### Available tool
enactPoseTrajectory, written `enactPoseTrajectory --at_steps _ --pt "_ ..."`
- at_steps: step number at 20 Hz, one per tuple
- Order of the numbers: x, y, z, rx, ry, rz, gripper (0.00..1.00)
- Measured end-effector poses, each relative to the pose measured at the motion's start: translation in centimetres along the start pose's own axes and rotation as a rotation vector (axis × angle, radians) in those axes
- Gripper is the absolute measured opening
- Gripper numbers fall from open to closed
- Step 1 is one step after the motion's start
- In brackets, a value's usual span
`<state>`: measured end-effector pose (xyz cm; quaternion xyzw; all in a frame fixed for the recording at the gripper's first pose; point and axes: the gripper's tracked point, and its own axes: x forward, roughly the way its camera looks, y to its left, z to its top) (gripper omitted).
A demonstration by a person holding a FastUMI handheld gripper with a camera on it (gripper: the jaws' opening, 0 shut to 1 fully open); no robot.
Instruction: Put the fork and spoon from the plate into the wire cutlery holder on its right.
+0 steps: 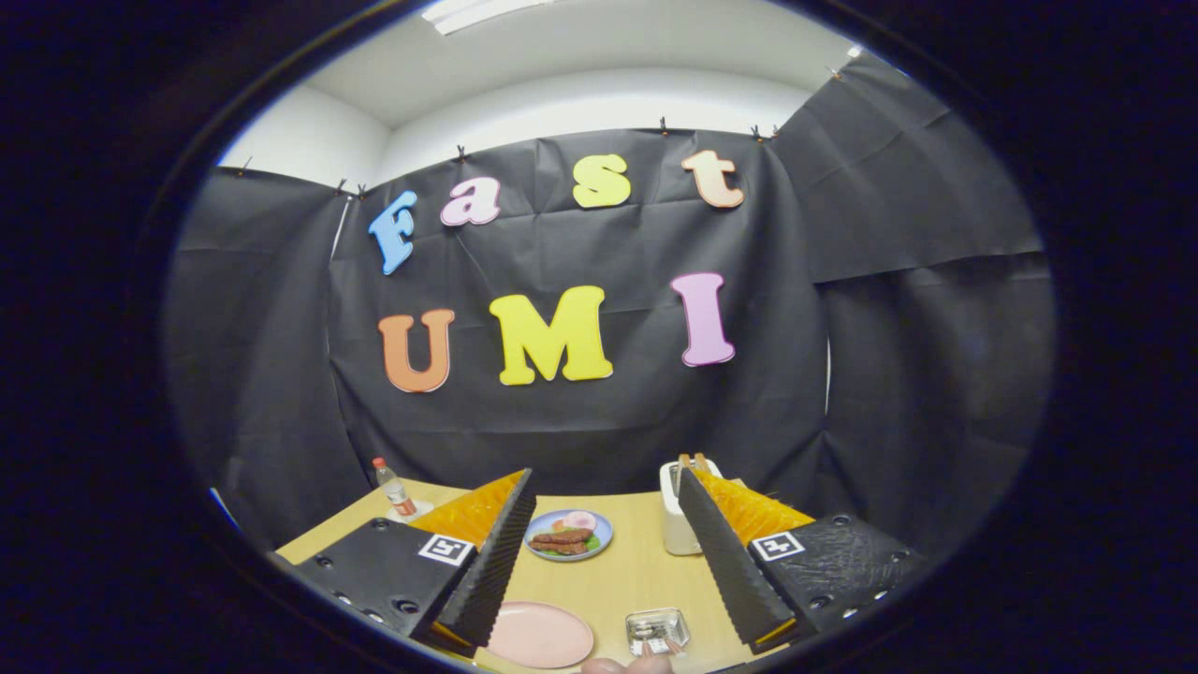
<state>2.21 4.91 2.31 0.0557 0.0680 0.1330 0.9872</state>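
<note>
The black two-finger gripper (613, 562) hangs wide open above the wooden table (608, 580). Between its fingers lie a round pink plate (540, 634) and, right of that plate, the square wire cutlery holder (657, 629).

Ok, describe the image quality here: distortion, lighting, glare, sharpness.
Gripper view: strong fisheye bending, so the wooden table edge and the cloth wall curve; even overhead light, soft shadows; mild glare on the small wire cutlery holder between the open black ridged fingers; the round pink plate and the blue plate of food look fairly sharp, and small details stay hard to read.
</note>
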Motion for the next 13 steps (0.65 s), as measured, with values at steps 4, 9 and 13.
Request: enactPoseTrajectory --at_steps 4,9,13 --pt "-0.2 0.4 0.0 -0.005 -0.002 0.004 0.92" --pt "-0.1 1.1 -0.2 -0.005 0.008 0.012 0.92" --pt "0.1 1.4 -0.2 0.004 0.011 0.011 0.92"
